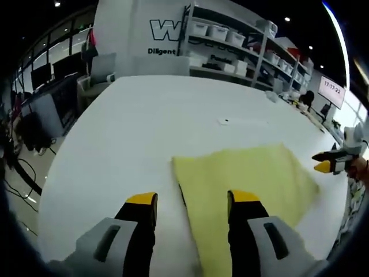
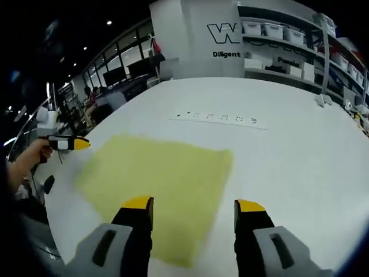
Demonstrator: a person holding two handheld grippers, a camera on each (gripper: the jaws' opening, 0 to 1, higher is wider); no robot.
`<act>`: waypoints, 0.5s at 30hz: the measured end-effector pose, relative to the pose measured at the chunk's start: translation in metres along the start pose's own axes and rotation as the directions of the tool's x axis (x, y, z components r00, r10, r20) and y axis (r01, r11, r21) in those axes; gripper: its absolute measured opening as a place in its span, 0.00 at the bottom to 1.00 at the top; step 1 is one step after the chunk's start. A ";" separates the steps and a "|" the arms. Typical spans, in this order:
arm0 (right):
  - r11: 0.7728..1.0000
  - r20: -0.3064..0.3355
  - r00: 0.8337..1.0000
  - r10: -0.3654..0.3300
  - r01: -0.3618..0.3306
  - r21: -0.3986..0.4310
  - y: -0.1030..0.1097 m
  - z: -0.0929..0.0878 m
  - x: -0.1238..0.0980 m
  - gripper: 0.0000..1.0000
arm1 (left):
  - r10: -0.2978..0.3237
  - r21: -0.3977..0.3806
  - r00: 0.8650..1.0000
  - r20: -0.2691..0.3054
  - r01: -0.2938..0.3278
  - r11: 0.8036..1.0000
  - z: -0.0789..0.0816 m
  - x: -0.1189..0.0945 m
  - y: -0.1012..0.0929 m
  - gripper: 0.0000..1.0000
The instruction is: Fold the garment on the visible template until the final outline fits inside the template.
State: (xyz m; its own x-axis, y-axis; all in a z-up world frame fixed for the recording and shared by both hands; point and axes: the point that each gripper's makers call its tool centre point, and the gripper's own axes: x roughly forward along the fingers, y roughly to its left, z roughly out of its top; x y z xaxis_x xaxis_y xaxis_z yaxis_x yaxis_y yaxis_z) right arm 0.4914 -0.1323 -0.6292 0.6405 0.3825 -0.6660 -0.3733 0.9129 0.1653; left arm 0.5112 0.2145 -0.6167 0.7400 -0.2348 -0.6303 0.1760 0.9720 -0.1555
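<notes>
left gripper view and right gripper view face across white table (image 1: 144,127), sharing yellow garment (image 1: 248,179)

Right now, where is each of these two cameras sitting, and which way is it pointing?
Left gripper view: rides the left hand-held gripper, looking along its open jaws across the yellow garment toward the shelves.
Right gripper view: rides the right hand-held gripper, jaws open, facing the same garment; a person's hand holds the left gripper there.
Both share the garment and white table.

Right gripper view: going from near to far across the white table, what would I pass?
The tool's own yellow-tipped jaws, standing open → yellow garment → white strip with dark marks → far edge of the white table → shelves of white bins.
</notes>
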 end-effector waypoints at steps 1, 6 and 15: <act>1.000 -0.004 1.000 0.001 -0.001 0.003 0.001 -0.004 -0.002 0.53 | 0.000 -0.004 1.000 0.003 0.000 1.000 -0.001 -0.002 -0.001 0.46; 1.000 -0.028 0.999 0.022 -0.022 -0.004 0.007 -0.026 -0.011 0.52 | -0.042 0.003 0.999 0.004 0.042 0.999 -0.015 -0.014 -0.012 0.45; 0.993 -0.061 0.996 0.073 -0.078 -0.092 0.023 -0.052 -0.022 0.47 | -0.127 0.042 0.990 -0.053 0.129 0.991 -0.045 -0.033 -0.023 0.44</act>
State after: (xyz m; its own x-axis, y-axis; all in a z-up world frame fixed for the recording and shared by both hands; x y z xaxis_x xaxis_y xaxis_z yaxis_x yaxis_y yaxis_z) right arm 0.4335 -0.1273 -0.6486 0.5697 0.4386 -0.6950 -0.4822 0.8632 0.1496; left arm 0.4539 0.1998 -0.6264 0.6762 -0.3564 -0.6448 0.2974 0.9328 -0.2037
